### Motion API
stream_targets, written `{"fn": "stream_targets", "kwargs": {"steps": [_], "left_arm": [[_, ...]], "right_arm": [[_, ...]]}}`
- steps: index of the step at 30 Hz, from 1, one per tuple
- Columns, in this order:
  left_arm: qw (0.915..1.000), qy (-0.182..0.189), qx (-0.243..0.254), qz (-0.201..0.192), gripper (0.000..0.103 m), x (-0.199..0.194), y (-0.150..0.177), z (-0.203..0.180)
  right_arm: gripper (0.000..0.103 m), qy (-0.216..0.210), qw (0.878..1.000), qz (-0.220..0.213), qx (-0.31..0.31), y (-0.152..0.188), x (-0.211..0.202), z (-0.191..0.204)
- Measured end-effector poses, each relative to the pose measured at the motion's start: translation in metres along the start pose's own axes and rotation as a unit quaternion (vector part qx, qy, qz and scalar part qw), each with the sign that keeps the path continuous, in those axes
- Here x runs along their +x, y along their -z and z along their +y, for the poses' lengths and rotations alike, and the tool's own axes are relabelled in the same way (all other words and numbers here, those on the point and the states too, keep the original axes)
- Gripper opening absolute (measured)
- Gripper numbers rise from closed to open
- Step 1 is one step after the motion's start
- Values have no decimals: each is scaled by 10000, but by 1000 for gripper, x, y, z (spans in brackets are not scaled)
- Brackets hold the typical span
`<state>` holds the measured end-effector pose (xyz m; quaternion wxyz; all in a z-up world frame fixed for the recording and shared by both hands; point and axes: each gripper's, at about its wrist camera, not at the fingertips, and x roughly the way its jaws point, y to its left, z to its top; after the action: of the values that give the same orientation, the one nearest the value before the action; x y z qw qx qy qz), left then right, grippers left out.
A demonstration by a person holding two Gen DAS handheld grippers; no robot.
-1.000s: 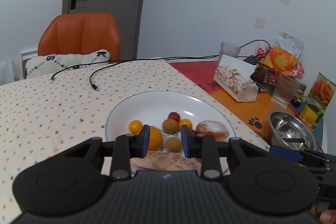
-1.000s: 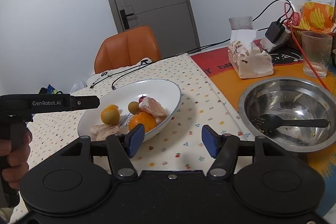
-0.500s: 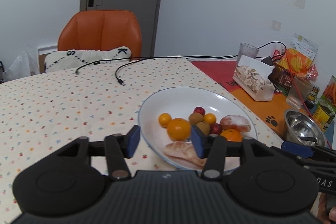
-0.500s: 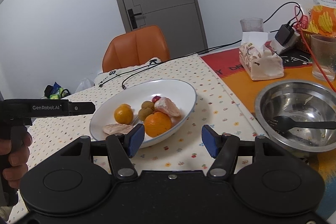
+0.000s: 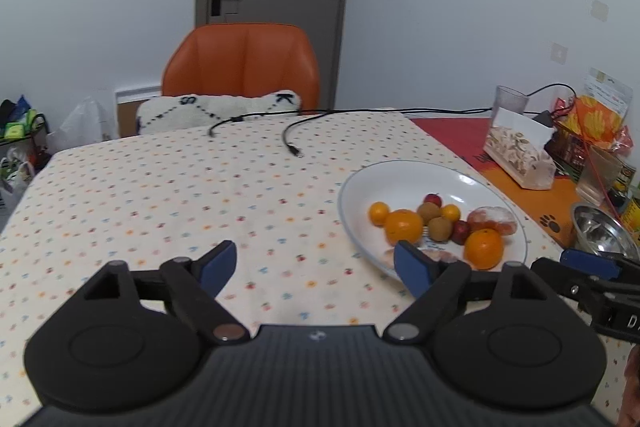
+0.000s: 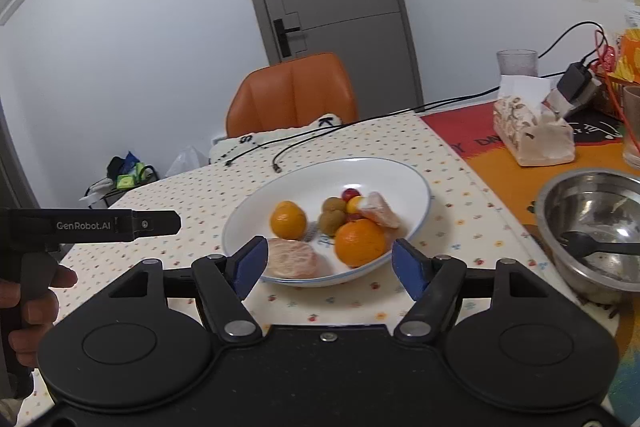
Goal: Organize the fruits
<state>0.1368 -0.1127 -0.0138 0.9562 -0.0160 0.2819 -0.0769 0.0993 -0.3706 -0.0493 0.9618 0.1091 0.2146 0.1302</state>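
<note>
A white plate (image 5: 400, 175) holds several fruits: oranges (image 5: 483, 248), small brown fruits (image 5: 439, 228), small red fruits (image 5: 433, 199) and peeled citrus pieces (image 5: 491, 217). In the left wrist view the plate lies to the right of my left gripper (image 5: 316, 269), which is open and empty over the dotted tablecloth. In the right wrist view the plate (image 6: 384, 175) sits just beyond my right gripper (image 6: 330, 269), which is open and empty, with an orange (image 6: 360, 242) and a peeled citrus piece (image 6: 296, 259) near the fingertips.
A steel bowl (image 6: 560, 203) with a black spoon stands right of the plate. A tissue box (image 6: 532, 137), glasses, snack bags and cables lie at the back right. An orange chair (image 5: 240, 61) with a cushion stands behind the table. The left gripper's body (image 6: 92, 225) shows at left.
My left gripper has opened, pulled back and moved left, away from the plate. An orange now lies at the plate's front. My right gripper has moved closer to the plate.
</note>
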Motion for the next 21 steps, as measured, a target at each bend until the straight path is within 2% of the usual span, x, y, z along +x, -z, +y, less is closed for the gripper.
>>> {"fn": "stream_targets", "kwargs": {"steps": [4, 12, 18, 21], "left_arm": [[9997, -241, -41, 40, 92, -10, 3, 9], [9989, -435, -172, -11, 94, -35, 9, 25], [9985, -474, -245, -157, 99, -58, 13, 30], [9983, -488, -278, -175, 103, -67, 16, 34]], "right_arm": [[78, -67, 10000, -2, -39, -3, -1, 6], [102, -84, 9998, -86, -134, -4, -12, 20], [103, -106, 9996, -86, -263, -5, -21, 33], [103, -38, 9996, 102, -255, -6, -20, 36]]}}
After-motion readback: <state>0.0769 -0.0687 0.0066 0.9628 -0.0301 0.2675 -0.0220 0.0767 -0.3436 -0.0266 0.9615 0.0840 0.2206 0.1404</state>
